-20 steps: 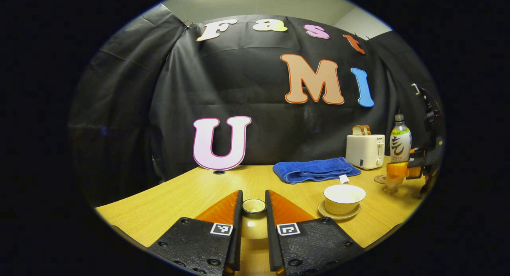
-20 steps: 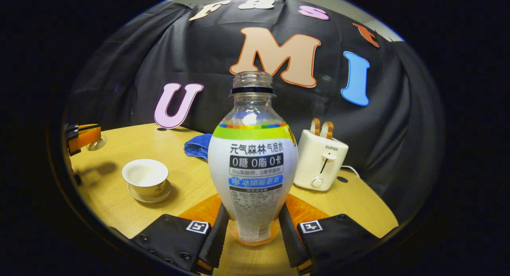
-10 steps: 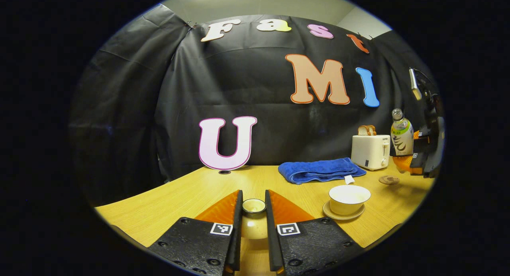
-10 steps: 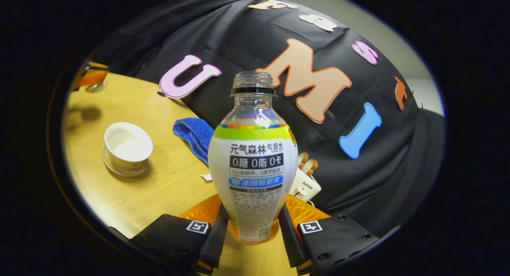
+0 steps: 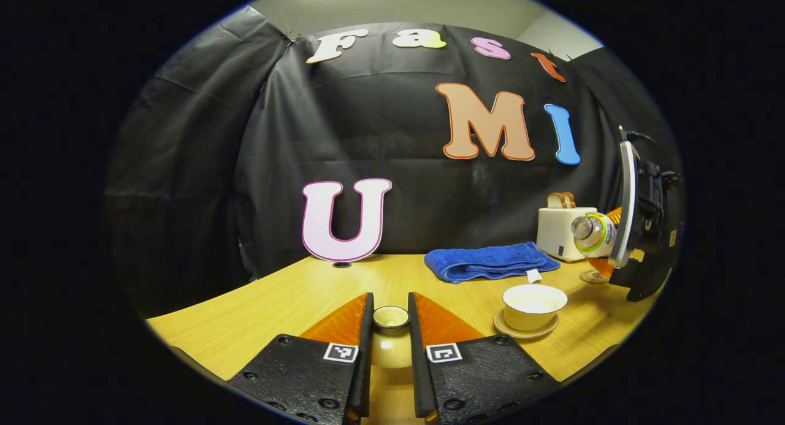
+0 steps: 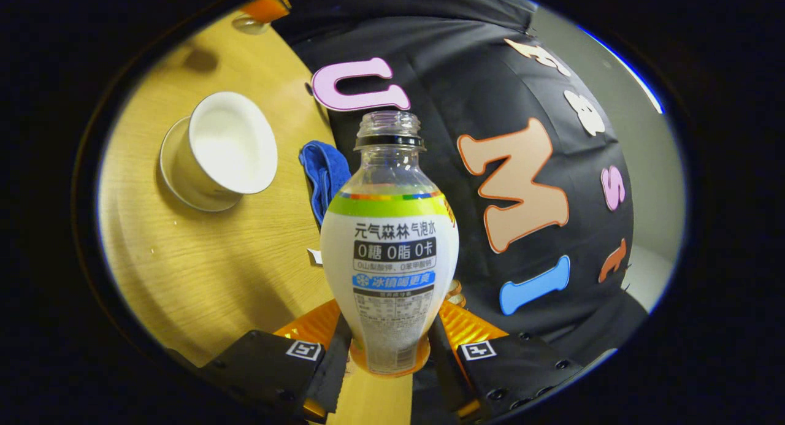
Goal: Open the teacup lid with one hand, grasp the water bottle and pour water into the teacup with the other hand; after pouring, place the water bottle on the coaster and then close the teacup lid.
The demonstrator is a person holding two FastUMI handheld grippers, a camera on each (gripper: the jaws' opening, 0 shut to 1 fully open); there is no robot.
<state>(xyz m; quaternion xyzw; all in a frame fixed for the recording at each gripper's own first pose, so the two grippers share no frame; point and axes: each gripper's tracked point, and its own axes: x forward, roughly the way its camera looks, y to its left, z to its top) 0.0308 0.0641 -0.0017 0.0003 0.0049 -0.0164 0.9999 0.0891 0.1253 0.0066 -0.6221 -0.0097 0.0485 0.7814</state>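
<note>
Left gripper (image 5: 390,342), nearest, is clamped on the teacup lid (image 5: 390,317). Farther right, the uncovered teacup (image 5: 533,306) awaits water. Beyond, right gripper (image 6: 389,351) clamps the tipped water bottle (image 6: 389,253). Next: bring its mouth over the cup.

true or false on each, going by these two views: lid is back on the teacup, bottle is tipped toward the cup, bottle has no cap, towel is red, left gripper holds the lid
1. The lid is back on the teacup. False: the cup stands open on its saucer.
2. The water bottle is tipped toward the cup. True.
3. The bottle has no cap. True.
4. The towel is red. False: it is blue.
5. The left gripper holds the lid. True: both fingers press on its knob.
</note>
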